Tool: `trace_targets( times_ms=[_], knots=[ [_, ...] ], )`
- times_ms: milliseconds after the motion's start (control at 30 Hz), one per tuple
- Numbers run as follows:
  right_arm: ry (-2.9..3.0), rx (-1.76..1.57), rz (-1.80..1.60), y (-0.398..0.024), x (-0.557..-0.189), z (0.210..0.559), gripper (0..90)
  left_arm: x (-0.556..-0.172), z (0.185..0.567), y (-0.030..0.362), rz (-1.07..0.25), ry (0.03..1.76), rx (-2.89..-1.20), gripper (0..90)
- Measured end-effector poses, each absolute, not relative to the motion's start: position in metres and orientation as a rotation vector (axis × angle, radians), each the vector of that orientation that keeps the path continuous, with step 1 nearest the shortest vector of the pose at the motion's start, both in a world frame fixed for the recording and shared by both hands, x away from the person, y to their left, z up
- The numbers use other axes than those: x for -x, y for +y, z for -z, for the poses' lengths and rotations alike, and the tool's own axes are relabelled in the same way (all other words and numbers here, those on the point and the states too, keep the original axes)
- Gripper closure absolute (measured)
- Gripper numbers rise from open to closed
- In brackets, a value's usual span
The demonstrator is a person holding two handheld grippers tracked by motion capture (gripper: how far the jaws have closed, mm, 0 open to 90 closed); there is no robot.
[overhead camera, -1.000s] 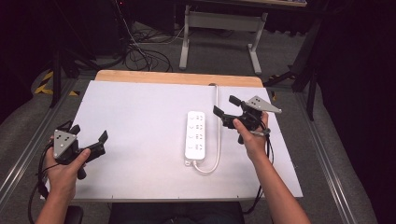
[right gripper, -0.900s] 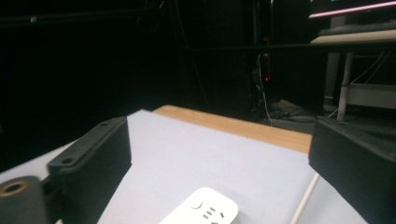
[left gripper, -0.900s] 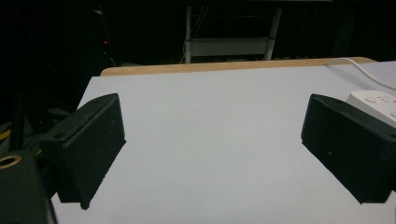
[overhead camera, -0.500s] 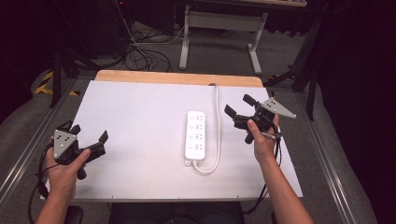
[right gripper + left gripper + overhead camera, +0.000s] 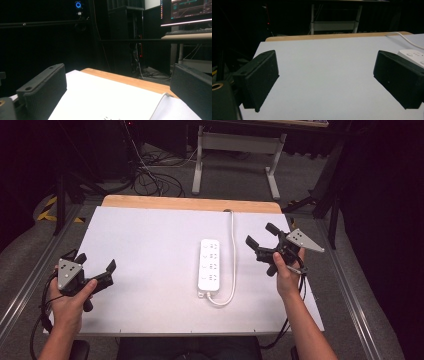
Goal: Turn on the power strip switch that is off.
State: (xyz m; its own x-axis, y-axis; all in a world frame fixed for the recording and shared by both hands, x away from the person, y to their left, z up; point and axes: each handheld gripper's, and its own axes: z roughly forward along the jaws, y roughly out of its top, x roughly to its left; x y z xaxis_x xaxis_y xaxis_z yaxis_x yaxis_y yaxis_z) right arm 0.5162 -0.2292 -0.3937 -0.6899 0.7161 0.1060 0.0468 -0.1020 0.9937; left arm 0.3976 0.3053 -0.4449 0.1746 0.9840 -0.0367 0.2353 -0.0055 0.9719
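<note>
A white power strip [image 5: 209,264] lies lengthwise near the middle of the white table top [image 5: 150,245], and its white cord [image 5: 232,255] loops from its near end up to the far edge. My right gripper [image 5: 261,236] hovers open just right of the strip, jaws wide and empty, raised off the table. My left gripper [image 5: 94,262] rests open at the near left corner, well apart from the strip. In the left gripper view the strip [image 5: 412,55] peeks out behind the right jaw. In the right gripper view, nothing lies between the wide-apart jaws of that gripper [image 5: 120,92].
A wooden strip [image 5: 192,204] borders the table's far edge. Metal rails [image 5: 345,285] run along both sides. Beyond stand a desk frame [image 5: 235,150] and floor cables [image 5: 150,177]. A lit monitor [image 5: 191,11] glows in the right gripper view.
My right gripper has drawn away to the right from beside the power strip and lifted a little, staying open. The left gripper has kept still.
</note>
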Motion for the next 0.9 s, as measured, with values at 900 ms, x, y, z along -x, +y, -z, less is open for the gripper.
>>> trace_targets(
  times_ms=[900],
  knots=[
    [1.668, -0.8, -1.807, -0.244, -0.507, 0.408, 0.3, -0.398, 0.444, 0.308, -0.943, 1.26, -1.419, 4.8]
  ],
)
